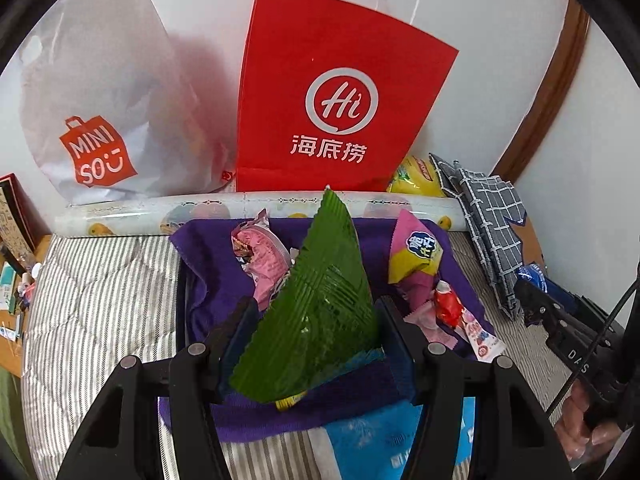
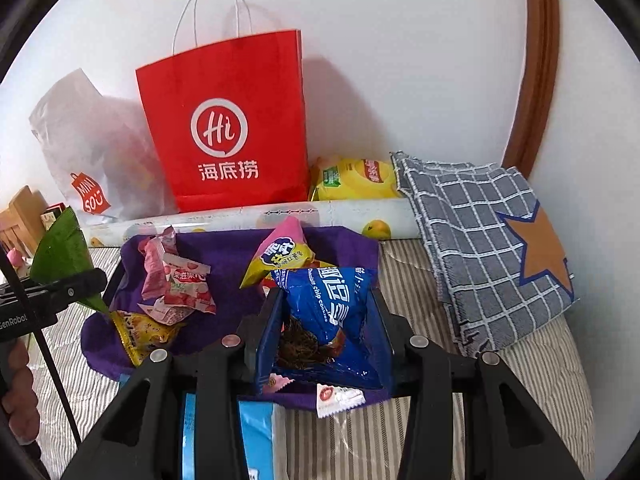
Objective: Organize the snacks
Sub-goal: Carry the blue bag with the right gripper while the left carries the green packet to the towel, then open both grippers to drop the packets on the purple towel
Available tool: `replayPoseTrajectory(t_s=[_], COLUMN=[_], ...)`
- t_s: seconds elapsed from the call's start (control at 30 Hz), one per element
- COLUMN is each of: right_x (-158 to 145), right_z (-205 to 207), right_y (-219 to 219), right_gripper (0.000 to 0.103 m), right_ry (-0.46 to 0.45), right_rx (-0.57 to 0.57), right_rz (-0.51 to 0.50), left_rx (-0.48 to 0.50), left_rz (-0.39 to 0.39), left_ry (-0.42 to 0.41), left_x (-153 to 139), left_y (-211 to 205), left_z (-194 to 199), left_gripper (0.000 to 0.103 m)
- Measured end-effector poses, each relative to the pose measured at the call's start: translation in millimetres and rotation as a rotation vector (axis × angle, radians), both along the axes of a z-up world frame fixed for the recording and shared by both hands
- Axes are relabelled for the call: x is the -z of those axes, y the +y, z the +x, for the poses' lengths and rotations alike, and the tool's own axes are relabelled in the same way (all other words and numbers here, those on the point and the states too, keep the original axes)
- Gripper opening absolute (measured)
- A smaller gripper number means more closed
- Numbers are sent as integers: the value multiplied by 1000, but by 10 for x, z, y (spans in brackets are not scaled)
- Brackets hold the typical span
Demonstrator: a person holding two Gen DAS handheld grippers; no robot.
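L gripper (image 1: pixel 308 336) clamps green snack pack (image 1: pixel 316 304), R gripper (image 2: pixel 324 320) clamps blue cookie bag (image 2: pixel 328 312). Both over purple cloth (image 2: pixel 224 248); red paper bag (image 2: pixel 228 128) at bed's far edge.

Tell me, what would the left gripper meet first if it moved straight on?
Probably the purple cloth with its snack packets; the left gripper, holding a green ridged packet, points down at it. Depth is uncertain.

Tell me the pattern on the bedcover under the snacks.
Grey and white stripes on the quilted bedcover, clearest in the left wrist view.
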State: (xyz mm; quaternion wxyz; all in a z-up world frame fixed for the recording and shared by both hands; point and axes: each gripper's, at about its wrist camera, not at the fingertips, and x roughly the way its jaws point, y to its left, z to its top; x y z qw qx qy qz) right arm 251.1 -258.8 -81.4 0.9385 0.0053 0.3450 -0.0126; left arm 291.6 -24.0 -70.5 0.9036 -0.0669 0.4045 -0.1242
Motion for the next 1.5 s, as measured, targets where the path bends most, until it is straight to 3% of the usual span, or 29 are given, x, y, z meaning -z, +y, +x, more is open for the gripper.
replayPoseTrajectory(t_s=[0.4,0.7,1.1,1.2,1.27,1.3,1.5], right_x=[292,512,542,518,493,481,380], right_z=[344,496,528,515,503,498,425], right_y=[296,314,294,303,312,319,338], right_gripper=[41,43,48,55,59,62,63], right_ry=[54,118,121,112,103,101,87], right_rx=[-101,-112,-114,-117,-116,-117,-113], right_rz=[-5,-14,-20,-19,-24,-23,-18], left_rx=[17,38,47,40,34,30,12], left_rz=[-12,-24,-12,3,10,7,13], left_ry=[24,58,97,107,103,95,86], left_x=[161,320,449,453,440,423,343], left_y=[-87,-181,-249,-250,-249,-238,-189], left_z=[293,427,495,503,498,482,411], left_gripper=[59,59,59,65,76,76,86])
